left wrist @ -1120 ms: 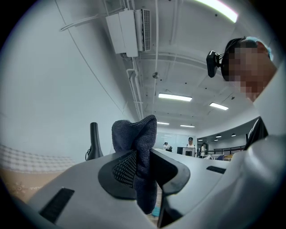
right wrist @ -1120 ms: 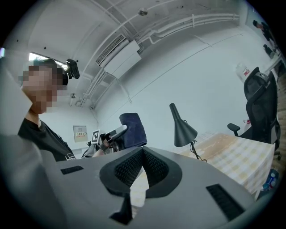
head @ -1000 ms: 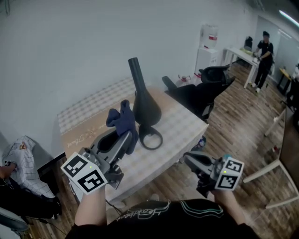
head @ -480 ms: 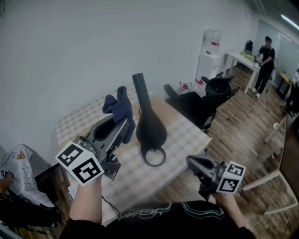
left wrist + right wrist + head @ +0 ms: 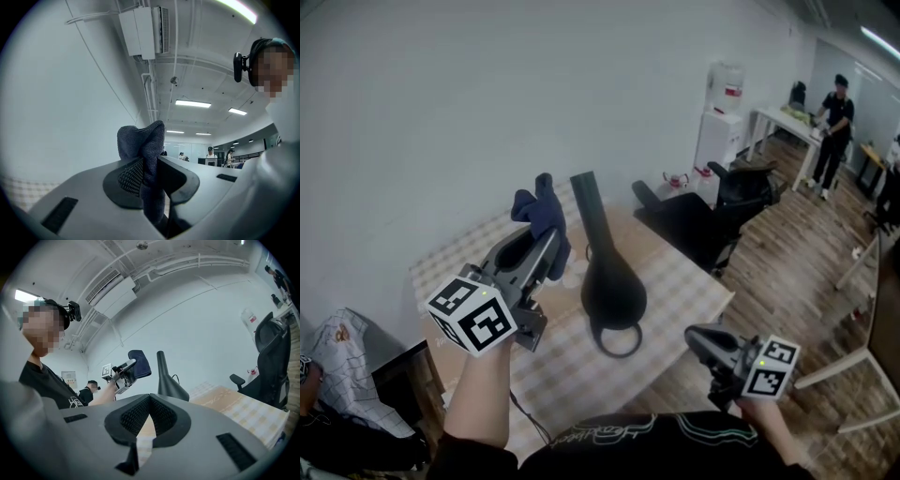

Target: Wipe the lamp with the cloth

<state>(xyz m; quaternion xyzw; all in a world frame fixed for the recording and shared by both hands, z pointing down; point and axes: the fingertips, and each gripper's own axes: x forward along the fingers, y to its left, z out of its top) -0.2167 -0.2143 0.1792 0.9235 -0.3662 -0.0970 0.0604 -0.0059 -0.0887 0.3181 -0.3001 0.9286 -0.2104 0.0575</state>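
Note:
A black lamp (image 5: pixel 612 286) with a tall tapered neck and a ring-shaped foot stands on the checked table (image 5: pixel 694 281). My left gripper (image 5: pixel 540 251) is raised just left of the lamp's neck, shut on a dark blue cloth (image 5: pixel 540 210) that sticks up past its tips. In the left gripper view the cloth (image 5: pixel 144 157) is pinched between the jaws of the left gripper (image 5: pixel 150 165). My right gripper (image 5: pixel 701 339) hangs low off the table's front right corner, shut and holding nothing. The right gripper view shows the right gripper (image 5: pixel 149 400), the lamp (image 5: pixel 168 380) and the cloth (image 5: pixel 140 363).
A black office chair (image 5: pixel 712 202) stands close to the table's far right side. A water dispenser (image 5: pixel 719 112) is by the wall behind it. A person (image 5: pixel 834 103) stands at a white table far right. Clothing (image 5: pixel 337 356) lies low on the left.
My left gripper has lifted the cloth from beside the lamp's bulb up to beside its neck. The right gripper has drifted slightly lower and to the right.

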